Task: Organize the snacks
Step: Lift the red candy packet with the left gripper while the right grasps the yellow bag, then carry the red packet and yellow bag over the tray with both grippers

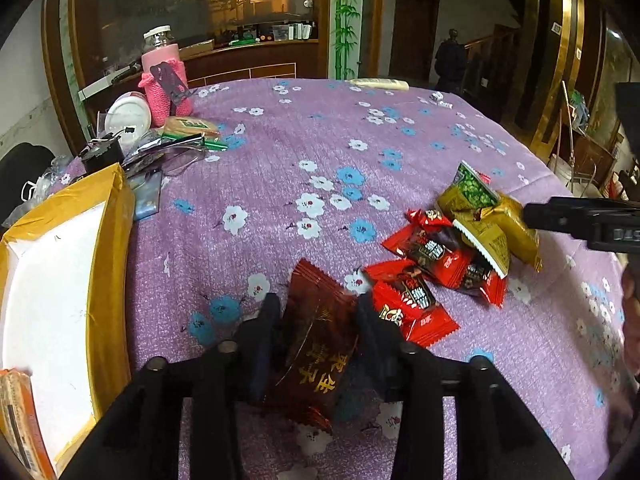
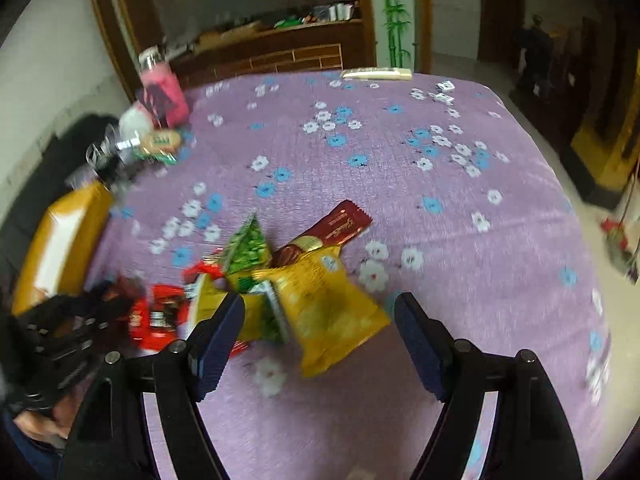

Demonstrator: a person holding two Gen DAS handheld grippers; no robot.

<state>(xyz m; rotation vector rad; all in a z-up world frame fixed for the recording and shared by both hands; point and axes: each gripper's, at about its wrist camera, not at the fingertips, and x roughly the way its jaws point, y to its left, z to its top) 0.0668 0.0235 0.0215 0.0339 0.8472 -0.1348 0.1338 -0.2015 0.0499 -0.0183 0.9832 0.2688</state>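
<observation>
1. The left gripper [image 1: 316, 320] straddles a dark red foil snack packet [image 1: 316, 344] on the purple flowered tablecloth [image 1: 280, 184].
2. Right of that packet lie bright red wrapped candies [image 1: 416, 280].
3. Left of it sits a yellow-rimmed white box [image 1: 60, 280].

Open tablecloth [image 1: 312, 148] mid-table; clutter [image 1: 152, 120] crowds the far-left corner; yellow box [image 1: 60, 280] blocks the left edge.

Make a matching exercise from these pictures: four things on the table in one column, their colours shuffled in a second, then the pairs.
Things:
1. knitted bottle sleeve
2. open box
3. tablecloth
4. wrapper between the left gripper's fingers

Colours:
A. purple with flowers
B. dark red with gold lettering
C. pink
D. yellow outside, white inside

Pairs: 1-C, 2-D, 3-A, 4-B
</observation>
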